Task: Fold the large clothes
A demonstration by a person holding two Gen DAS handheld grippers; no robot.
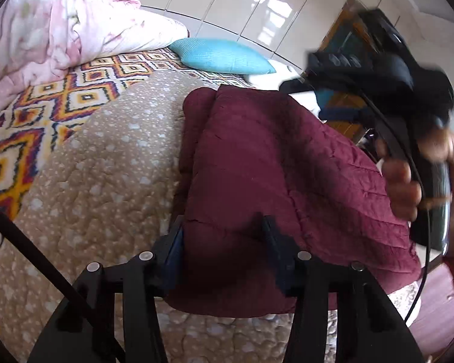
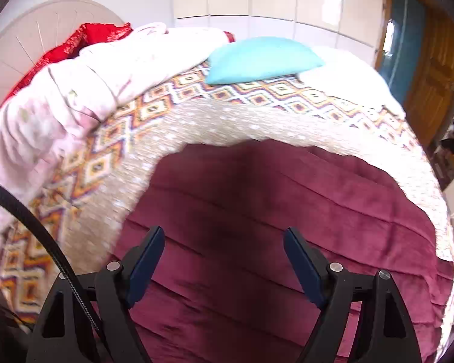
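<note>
A maroon quilted jacket (image 1: 275, 166) lies folded on a beige spotted bedspread (image 1: 106, 181). My left gripper (image 1: 224, 227) is open, its fingers straddling the jacket's near left edge. My right gripper shows blurred at the right of the left wrist view (image 1: 378, 69), held in a hand above the jacket's right side. In the right wrist view the right gripper (image 2: 224, 242) is open and empty just above the jacket (image 2: 272, 211).
A pink and white duvet (image 1: 45, 30) is heaped at the head of the bed. A turquoise cushion (image 1: 221, 54) lies on a diamond-patterned blanket (image 1: 60, 99). White wardrobe doors (image 1: 242, 0) stand behind, and a wooden door (image 2: 432, 75) is at the right.
</note>
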